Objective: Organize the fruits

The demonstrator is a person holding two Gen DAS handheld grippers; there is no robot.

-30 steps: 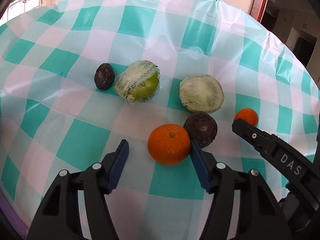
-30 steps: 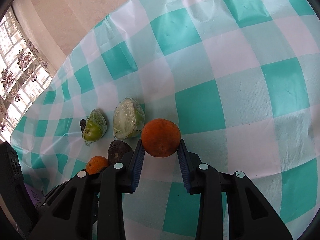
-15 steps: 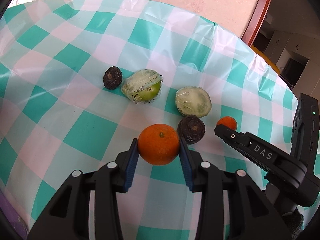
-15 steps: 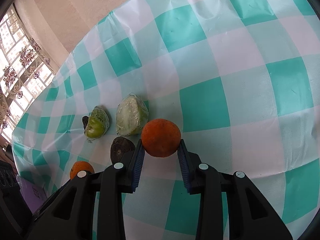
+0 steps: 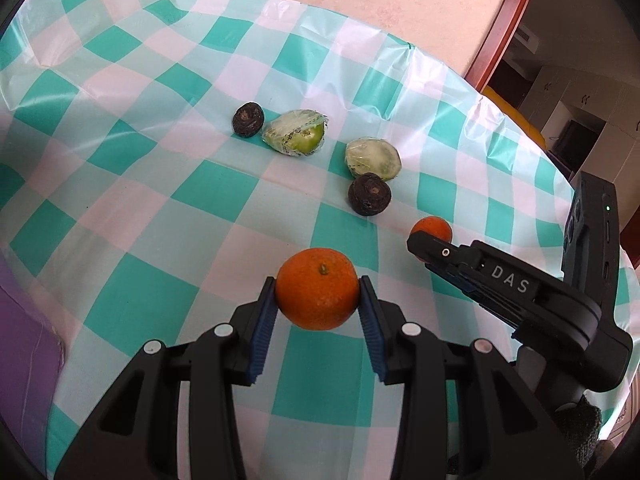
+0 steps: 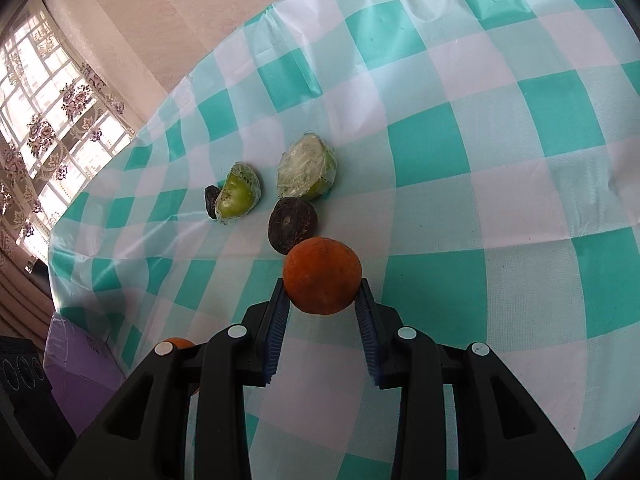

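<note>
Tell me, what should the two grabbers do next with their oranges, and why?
Probably carry both oranges to one bare patch of the checked cloth and set them side by side. The left gripper is shut on one orange, the right gripper on another orange, both apparently lifted.

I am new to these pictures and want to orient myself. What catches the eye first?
Two bright oranges: the left gripper has one orange clamped between its jaws, and the right gripper has the other orange. Behind them, on the green-checked tablecloth, lie two plastic-wrapped green fruits and two dark round fruits.
</note>
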